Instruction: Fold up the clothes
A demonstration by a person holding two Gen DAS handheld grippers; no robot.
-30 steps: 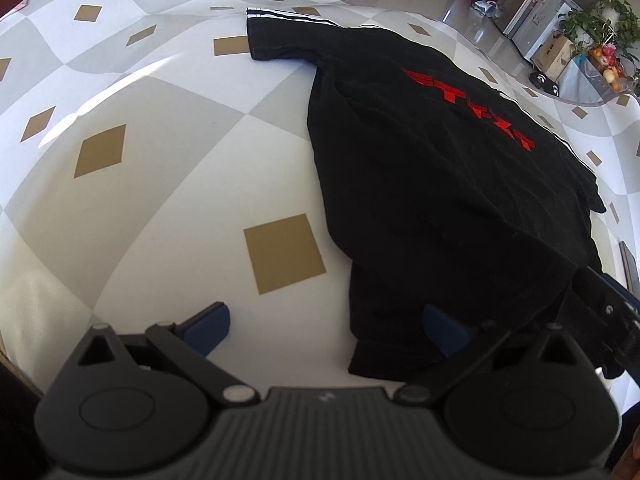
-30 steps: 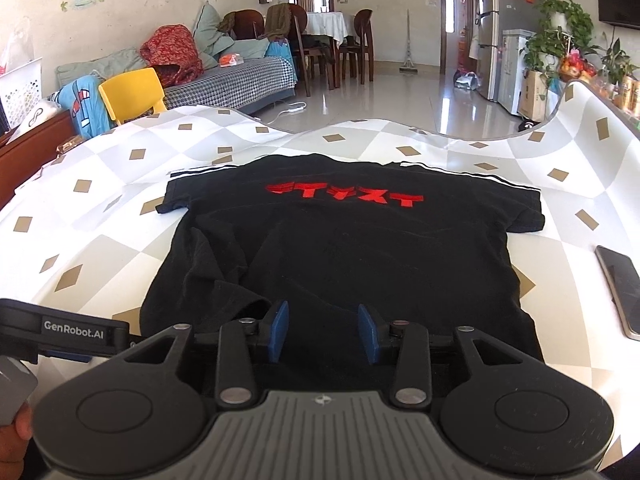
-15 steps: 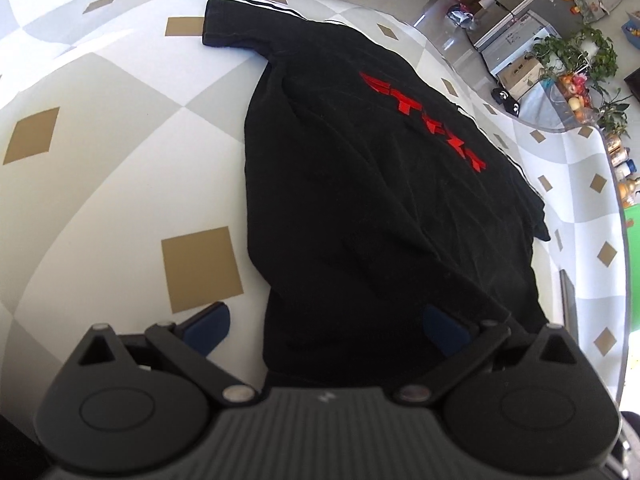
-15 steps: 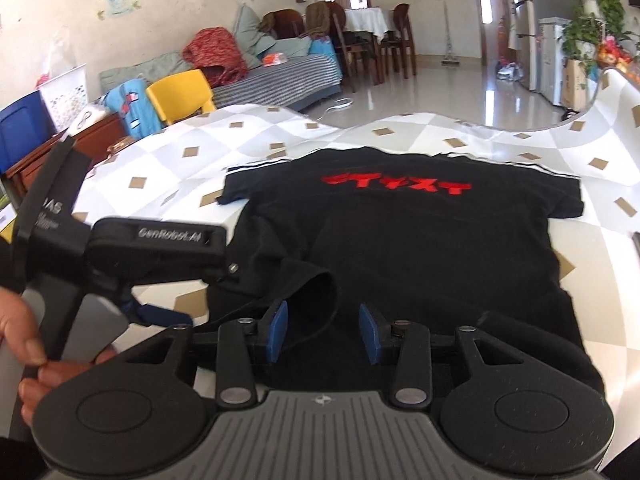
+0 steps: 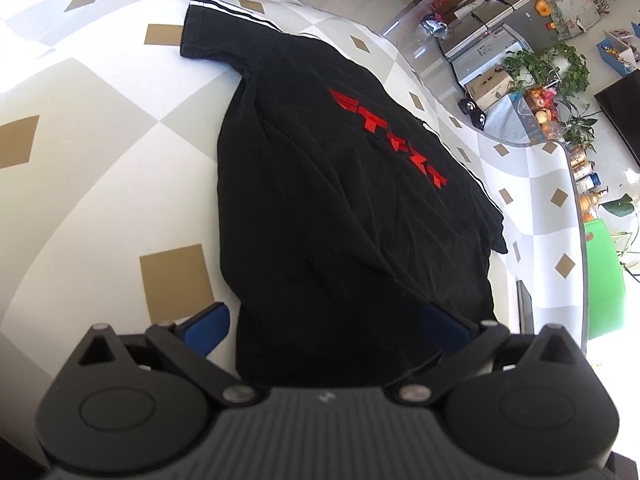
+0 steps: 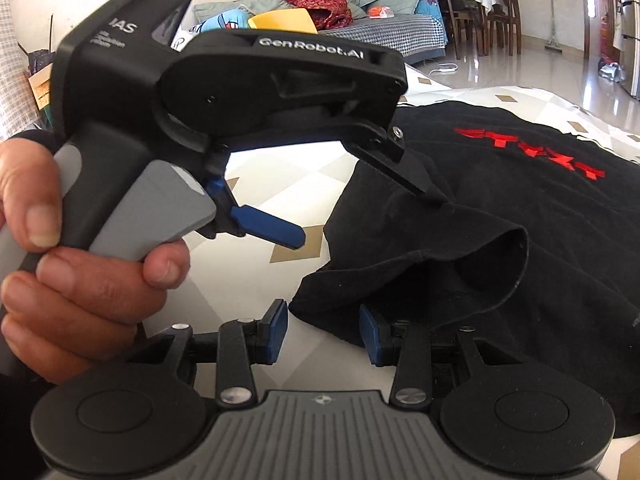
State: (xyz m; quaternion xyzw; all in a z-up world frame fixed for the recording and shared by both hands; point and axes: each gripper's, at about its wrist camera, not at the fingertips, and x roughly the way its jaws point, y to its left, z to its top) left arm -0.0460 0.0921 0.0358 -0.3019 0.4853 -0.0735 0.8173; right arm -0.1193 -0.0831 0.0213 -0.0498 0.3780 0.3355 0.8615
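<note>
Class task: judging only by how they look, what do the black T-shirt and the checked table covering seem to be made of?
Black T-shirt: probably a soft knit such as cotton, matt; it creases and slumps in loose folds, and its red print looks flat.
Table covering: likely vinyl or oilcloth, smooth with a slight sheen; it lies taut and shows soft glare. Neither is certain.

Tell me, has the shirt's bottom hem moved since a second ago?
Yes. In the right wrist view the black shirt's near hem, flat on the checkered tablecloth before, is now bunched and lifted off it into a raised fold.
</note>
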